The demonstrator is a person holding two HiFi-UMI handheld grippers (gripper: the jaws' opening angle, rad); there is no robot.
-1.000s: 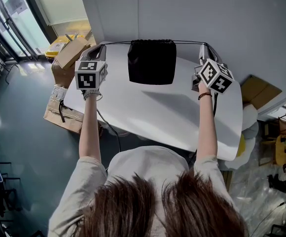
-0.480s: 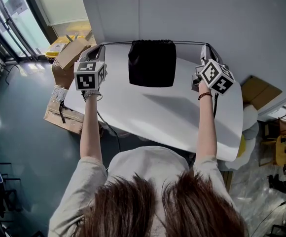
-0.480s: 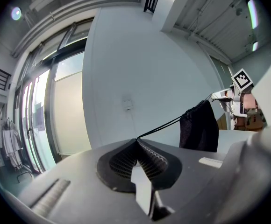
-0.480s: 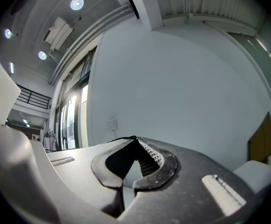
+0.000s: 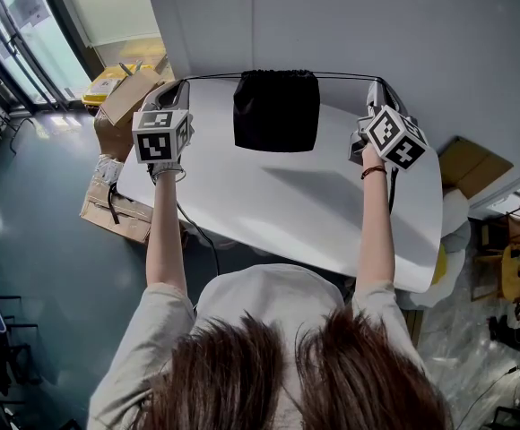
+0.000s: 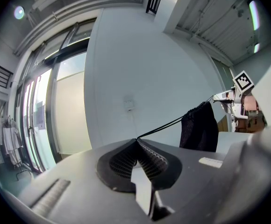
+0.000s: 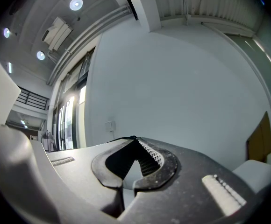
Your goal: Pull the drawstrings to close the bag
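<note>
Two thin black drawstrings [image 5: 211,77] run taut from the black fabric bag [image 5: 276,112] at the far side of the white rounded surface [image 5: 287,213], before a pale wall [image 5: 403,25]. The left tool [image 5: 183,83] and the right tool [image 5: 373,83] each clamp one cord. Brown cardboard boxes [image 5: 125,98] lie on the dark floor [image 5: 27,240].

No legible text, label or number shows anywhere.

The bag [image 5: 276,112] and drawstrings [image 6: 163,126] are black, the table [image 5: 287,204] white, the boxes [image 5: 121,97] brown; the marker cubes [image 5: 160,136] show black-and-white squares.
</note>
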